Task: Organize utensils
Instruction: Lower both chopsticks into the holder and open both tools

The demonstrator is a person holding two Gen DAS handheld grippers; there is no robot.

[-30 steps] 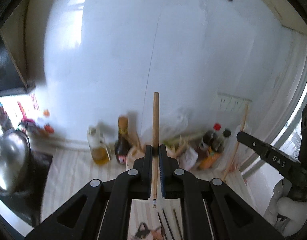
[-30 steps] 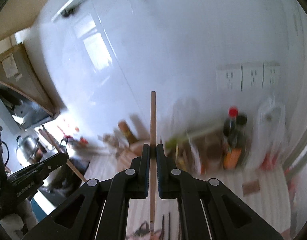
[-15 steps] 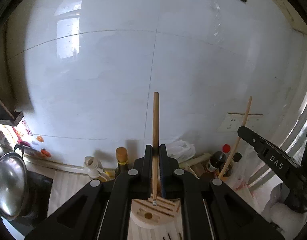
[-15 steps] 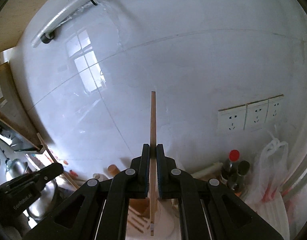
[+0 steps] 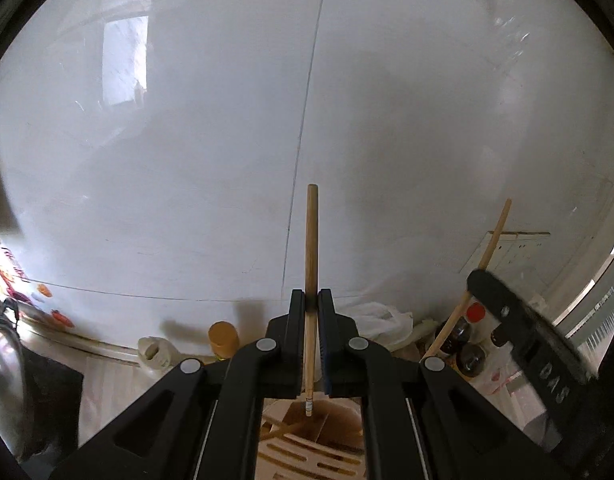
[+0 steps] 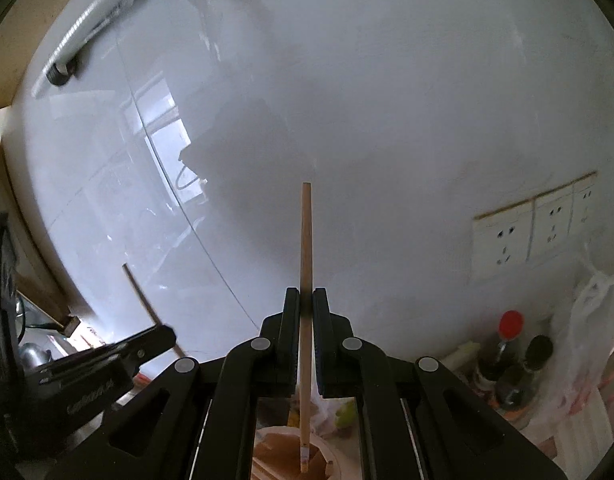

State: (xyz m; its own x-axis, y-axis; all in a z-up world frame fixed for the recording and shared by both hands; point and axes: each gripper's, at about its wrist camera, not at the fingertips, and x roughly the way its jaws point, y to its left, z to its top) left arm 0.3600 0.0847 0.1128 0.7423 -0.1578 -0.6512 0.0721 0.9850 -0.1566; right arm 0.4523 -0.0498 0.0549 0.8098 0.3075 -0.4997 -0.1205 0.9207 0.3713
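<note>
With each tool clamped on an upright chopstick, left tool (image 5: 312, 305) and right tool (image 6: 305, 302) hang tips-down directly above the wooden holder (image 5: 307, 450).

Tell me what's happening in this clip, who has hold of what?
A person is working with two handheld grippers in a kitchen corner. The left gripper is shut on a wooden chopstick, held upright with its lower tip over the opening of a wooden utensil holder. The right gripper is shut on a second chopstick, also upright, its tip just above that holder. Neither chopstick has been let go yet. Sauce bottles stand by the tiled wall.
</note>
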